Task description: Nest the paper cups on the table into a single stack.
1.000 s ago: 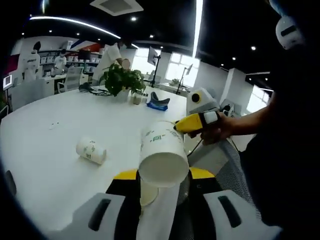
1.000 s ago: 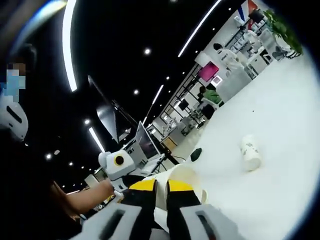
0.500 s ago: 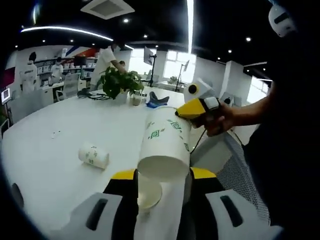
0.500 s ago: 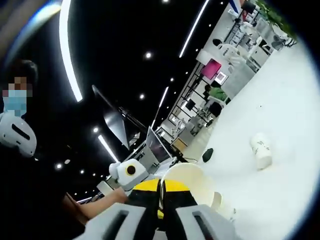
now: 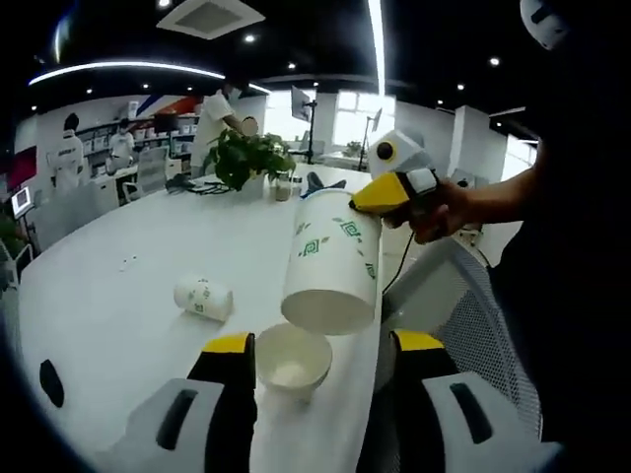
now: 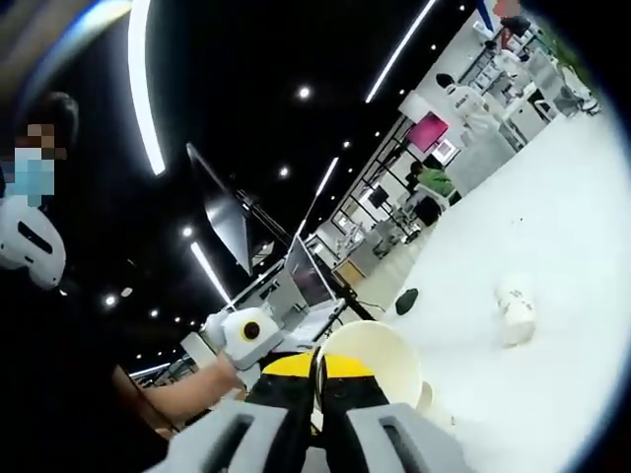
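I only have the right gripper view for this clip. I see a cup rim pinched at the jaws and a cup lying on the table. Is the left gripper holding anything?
Observer: No. In the left gripper view the left gripper stands open, with a small cup sitting upright on the table between its jaws, untouched.
Operator: And the cup I'm holding, where is it relative to that one?
Observer: The held cup hangs base-down just above and behind the small cup, not yet nested; the right gripper pinches its rim.
Operator: Anything else on the table?
Observer: A potted plant at the far edge, beyond the lying cup.
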